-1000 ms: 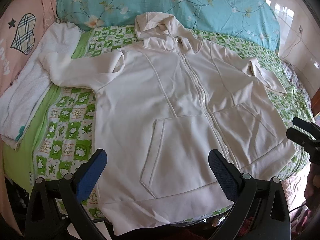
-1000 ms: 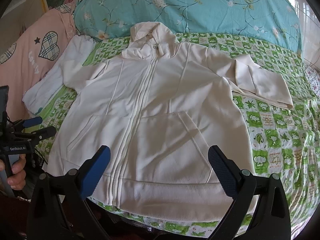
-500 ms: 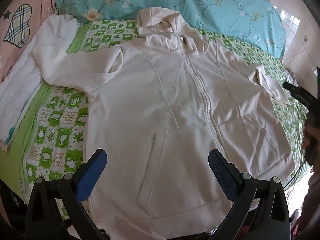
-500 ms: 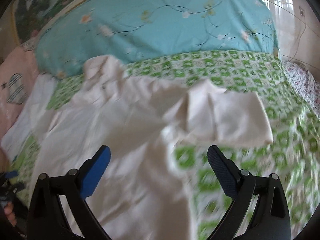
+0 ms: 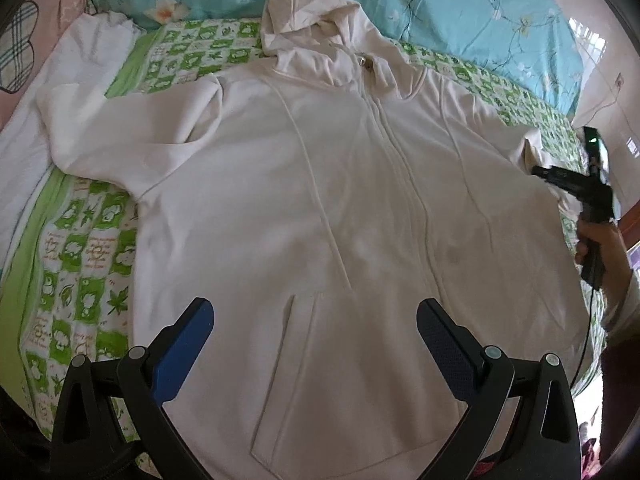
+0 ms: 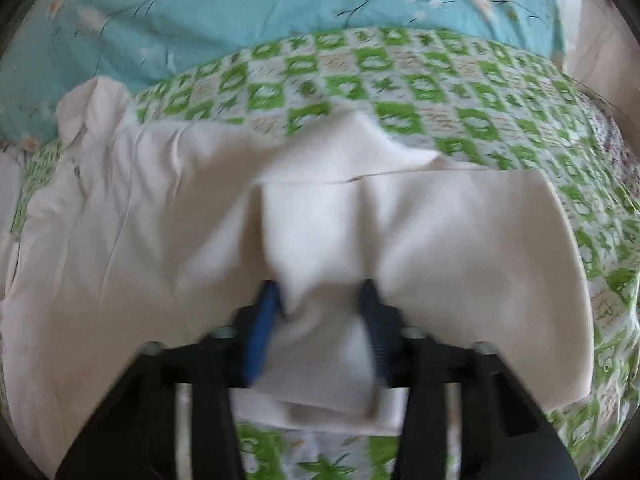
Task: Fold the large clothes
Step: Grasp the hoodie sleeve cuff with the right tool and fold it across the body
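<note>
Jaws of the right gripper [image 6: 320,312] pinch the cream zip-up hoodie's [image 5: 340,208] sleeve to fold it inward; the left gripper [image 5: 316,344] hovers, jaws apart.

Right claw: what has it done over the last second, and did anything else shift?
The right claw swung out to the hoodie's right sleeve and closed on it. The left claw stayed open, moving in over the hem. The hoodie's body, zipped, stayed flat on the bed.
</note>
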The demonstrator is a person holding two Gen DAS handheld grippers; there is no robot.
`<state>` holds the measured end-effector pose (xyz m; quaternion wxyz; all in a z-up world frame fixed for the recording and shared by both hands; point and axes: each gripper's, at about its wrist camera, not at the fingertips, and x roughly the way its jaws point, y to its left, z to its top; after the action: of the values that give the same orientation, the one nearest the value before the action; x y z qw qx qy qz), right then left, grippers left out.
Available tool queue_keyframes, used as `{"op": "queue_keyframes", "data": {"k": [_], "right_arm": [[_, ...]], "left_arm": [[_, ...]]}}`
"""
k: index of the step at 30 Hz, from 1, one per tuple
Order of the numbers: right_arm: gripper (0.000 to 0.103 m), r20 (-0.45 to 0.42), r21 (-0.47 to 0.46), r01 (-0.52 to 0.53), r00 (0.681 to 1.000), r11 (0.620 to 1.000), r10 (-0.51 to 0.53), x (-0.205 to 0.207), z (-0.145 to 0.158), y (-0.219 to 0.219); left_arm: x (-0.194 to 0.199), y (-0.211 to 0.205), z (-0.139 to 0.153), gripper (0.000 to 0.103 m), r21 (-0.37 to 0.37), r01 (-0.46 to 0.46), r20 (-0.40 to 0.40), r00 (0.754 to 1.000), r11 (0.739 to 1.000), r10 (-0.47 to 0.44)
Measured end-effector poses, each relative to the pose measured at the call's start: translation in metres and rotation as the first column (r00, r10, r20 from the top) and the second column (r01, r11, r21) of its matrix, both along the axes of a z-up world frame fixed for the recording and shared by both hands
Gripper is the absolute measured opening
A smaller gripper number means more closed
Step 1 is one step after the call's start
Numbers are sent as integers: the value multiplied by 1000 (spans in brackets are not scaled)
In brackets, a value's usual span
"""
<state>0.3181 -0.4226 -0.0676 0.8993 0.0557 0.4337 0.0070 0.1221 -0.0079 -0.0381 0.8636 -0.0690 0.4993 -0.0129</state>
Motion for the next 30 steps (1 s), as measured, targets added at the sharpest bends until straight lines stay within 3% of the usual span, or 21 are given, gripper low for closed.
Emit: {"op": "queue_keyframes", "data": {"k": [1, 5, 9, 13, 16, 20, 24, 30], "right_arm": [[5, 2, 20, 6, 1000, 1000, -6, -2, 2, -3], [5, 43, 127, 0, 999, 992, -5, -13, 18, -7], [4, 105, 251, -100, 992, 963, 76, -22, 42, 27], [4, 162, 381, -263, 963, 886, 216, -27, 66, 96], [4, 181, 424, -393, 919, 816, 349, -28, 71, 165], [4, 172, 488, -508, 853, 710, 493, -25, 58, 255], [4, 119, 560, -539, 803, 628, 584, -16, 29, 325], [8, 25, 598, -518, 774, 611, 632, 2, -16, 380]], "left_arm": [[2, -1, -2, 102, 0, 1, -6, 1000, 1000, -1], [8, 0, -8, 102, 0, 4, -5, 1000, 1000, -4], [9, 5, -9, 102, -14, -7, 7, 1000, 1000, 8], [6, 20, -7, 102, -41, -31, 27, 999, 999, 32], [1, 35, -6, 102, -80, -55, 45, 997, 995, 59], [-2, 57, -8, 102, -129, -77, 63, 994, 989, 86], [1, 75, -14, 102, -130, -97, 49, 993, 987, 104], [14, 92, -26, 102, -135, -117, 35, 992, 984, 123]]}}
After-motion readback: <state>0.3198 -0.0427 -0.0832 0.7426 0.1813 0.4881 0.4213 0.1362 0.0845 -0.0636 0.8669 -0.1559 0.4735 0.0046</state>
